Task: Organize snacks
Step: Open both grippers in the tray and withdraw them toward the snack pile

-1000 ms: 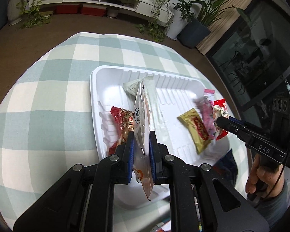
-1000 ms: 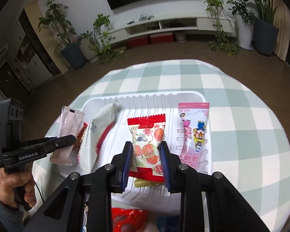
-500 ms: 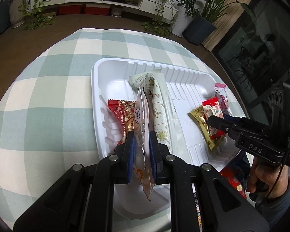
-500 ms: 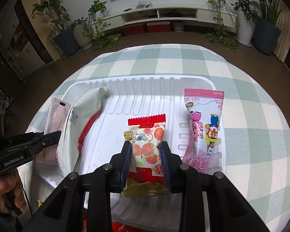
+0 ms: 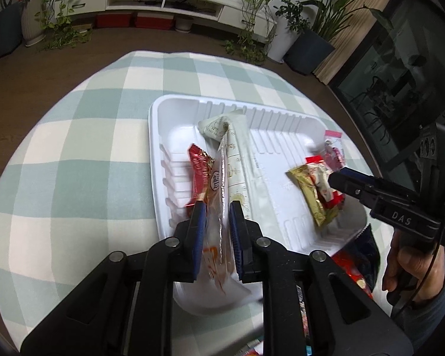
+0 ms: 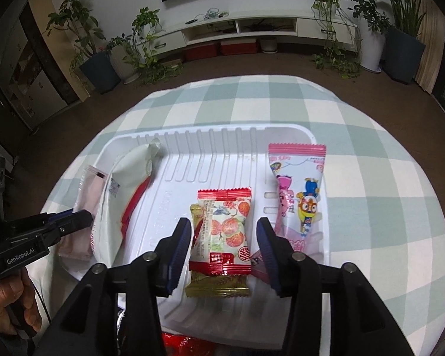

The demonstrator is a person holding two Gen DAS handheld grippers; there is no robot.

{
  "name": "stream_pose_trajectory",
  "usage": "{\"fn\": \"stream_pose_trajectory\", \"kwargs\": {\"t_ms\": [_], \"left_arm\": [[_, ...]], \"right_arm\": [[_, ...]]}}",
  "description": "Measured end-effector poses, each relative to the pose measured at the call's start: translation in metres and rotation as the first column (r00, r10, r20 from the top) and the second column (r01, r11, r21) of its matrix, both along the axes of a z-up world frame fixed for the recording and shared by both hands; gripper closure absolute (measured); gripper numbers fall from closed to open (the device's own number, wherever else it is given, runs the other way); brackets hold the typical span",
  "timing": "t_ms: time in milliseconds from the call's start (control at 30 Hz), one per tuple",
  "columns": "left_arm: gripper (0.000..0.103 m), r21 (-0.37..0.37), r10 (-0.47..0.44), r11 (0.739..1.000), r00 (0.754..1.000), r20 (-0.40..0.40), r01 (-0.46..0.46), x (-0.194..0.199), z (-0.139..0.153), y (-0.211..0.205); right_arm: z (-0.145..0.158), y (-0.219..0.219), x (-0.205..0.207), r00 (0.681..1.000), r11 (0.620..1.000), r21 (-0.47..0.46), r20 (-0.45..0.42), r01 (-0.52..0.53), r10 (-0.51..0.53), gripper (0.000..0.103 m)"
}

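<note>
The red-and-white snack packet (image 6: 224,231) lies in the white tray (image 6: 210,148) between the jaws of the right gripper (image 6: 224,237), which are opening, the pads clear of it on both sides; a gold packet (image 6: 218,287) lies under it, and a pink cartoon packet (image 6: 299,195) sits just outside the right jaw. The left gripper (image 5: 217,222) is clenched on an orange-and-clear packet (image 5: 218,195), held edge-up over the tray's left part, a red packet (image 5: 197,169) just beyond the left jaw.

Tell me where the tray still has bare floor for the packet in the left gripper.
Free: the ribbed strip of the white tray between the cream packet and the fruit-print packet, up to the far wall. Crowded: the left end, and the right end beside the pink cartoon packet.
</note>
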State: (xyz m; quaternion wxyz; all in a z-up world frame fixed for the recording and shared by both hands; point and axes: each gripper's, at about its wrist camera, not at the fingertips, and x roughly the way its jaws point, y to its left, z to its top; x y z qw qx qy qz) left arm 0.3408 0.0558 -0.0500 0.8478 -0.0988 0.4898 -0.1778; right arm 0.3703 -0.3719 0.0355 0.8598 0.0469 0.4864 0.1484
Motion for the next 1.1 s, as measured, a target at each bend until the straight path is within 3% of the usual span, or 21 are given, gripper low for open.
{"fn": "stream_pose_trajectory", "kwargs": {"t_ms": [33, 100, 167, 333, 567, 800, 933, 1100], "left_arm": [[0.083, -0.002, 0.000, 1.000, 1.000, 0.010, 0.000, -0.004, 0.004, 0.000], [0.064, -0.001, 0.004, 1.000, 1.000, 0.030, -0.004, -0.012, 0.012, 0.001], [0.020, -0.005, 0.009, 1.000, 0.998, 0.057, -0.009, -0.025, 0.022, 0.002], [0.004, -0.035, 0.015, 0.999, 0.994, 0.105, -0.011, -0.064, 0.041, 0.008], [0.001, -0.059, 0.000, 0.998, 0.991, 0.134, 0.008, -0.133, 0.048, 0.014], [0.001, -0.033, -0.051, 0.998, 0.993, 0.103, 0.054, -0.211, 0.021, 0.009], [0.001, -0.049, -0.044, 0.998, 0.997, 0.068, 0.048, -0.237, 0.001, 0.004], [0.001, -0.007, -0.072, 0.997, 0.995, 0.070, 0.073, -0.243, -0.004, -0.007]], "right_arm": [[0.005, -0.003, -0.003, 1.000, 1.000, 0.007, 0.009, 0.005, -0.005, 0.048], [0.016, -0.010, -0.010, 1.000, 0.999, 0.036, 0.024, 0.014, -0.014, 0.040], [0.027, -0.019, -0.022, 0.999, 0.996, 0.087, 0.040, 0.021, -0.024, 0.028], [0.049, -0.044, -0.066, 0.995, 0.979, 0.200, 0.092, 0.028, -0.047, 0.014], [0.046, -0.069, -0.144, 0.993, 0.951, 0.306, 0.081, 0.055, -0.084, 0.009], [0.010, -0.077, -0.225, 0.990, 0.922, 0.369, 0.028, 0.118, -0.138, 0.008], [-0.008, -0.076, -0.254, 0.987, 0.916, 0.374, 0.010, 0.144, -0.159, 0.008], [-0.026, -0.063, -0.268, 0.992, 0.921, 0.367, -0.035, 0.127, -0.123, 0.008]]}}
